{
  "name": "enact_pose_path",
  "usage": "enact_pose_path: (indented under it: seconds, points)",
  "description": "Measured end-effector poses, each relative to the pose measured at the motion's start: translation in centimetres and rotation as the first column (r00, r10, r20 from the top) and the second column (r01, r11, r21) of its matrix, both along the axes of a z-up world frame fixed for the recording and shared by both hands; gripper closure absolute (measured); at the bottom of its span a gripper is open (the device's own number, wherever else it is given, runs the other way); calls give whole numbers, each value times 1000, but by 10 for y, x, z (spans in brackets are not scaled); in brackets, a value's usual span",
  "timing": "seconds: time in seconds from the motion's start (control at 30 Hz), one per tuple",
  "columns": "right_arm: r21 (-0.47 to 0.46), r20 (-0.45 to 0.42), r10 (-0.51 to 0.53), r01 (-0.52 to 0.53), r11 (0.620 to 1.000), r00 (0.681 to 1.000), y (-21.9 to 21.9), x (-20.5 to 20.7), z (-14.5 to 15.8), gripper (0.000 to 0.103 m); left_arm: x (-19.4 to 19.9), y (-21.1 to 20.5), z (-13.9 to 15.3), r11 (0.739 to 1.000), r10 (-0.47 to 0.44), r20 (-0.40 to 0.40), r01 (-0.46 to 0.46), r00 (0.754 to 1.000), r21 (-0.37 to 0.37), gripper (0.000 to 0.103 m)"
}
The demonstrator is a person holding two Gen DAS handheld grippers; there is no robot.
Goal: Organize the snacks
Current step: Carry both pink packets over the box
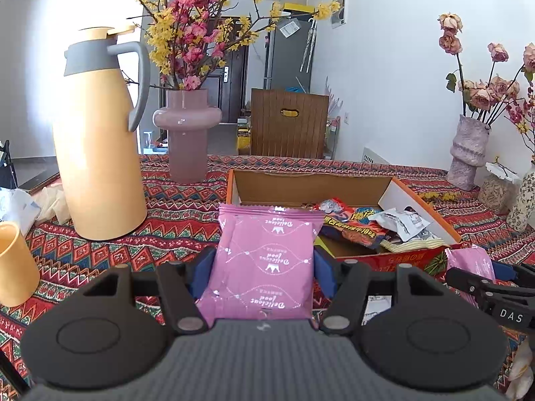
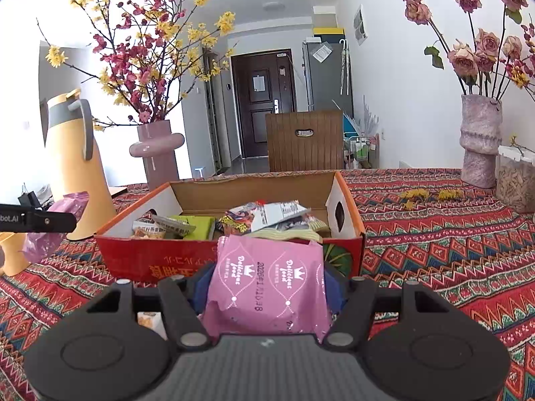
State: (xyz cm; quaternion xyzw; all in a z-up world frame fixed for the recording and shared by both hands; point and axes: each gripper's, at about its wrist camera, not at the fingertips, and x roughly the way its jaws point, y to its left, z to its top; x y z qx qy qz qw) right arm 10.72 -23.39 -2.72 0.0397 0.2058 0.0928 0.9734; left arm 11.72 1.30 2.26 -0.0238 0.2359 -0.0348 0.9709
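Note:
My left gripper (image 1: 264,267) is shut on a pink "Delicious food" snack packet (image 1: 267,260), held above the tablecloth just in front of the open cardboard box (image 1: 301,183). My right gripper (image 2: 267,284) is shut on a second pink snack packet (image 2: 267,287), held close to the box's red front wall (image 2: 160,260). The box holds several snack packets (image 2: 267,217). The right gripper with its packet also shows at the right edge of the left wrist view (image 1: 474,267). The left gripper with its packet shows at the left edge of the right wrist view (image 2: 50,220).
A yellow thermos jug (image 1: 97,140) and a yellow cup (image 1: 13,264) stand on the left. A pink vase with flowers (image 1: 187,133) stands behind the box. A textured vase with roses (image 2: 478,140) and a jar (image 2: 515,180) stand at the right. A patterned tablecloth (image 2: 451,234) covers the table.

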Motion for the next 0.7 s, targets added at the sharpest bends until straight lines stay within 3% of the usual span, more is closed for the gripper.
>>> enact_pose_path:
  seconds: [0.7]
  points:
    - [-34,123,8,-4,999,992,18,77,48,39,58,-21,25,1000,16,70,-18,997,21,40]
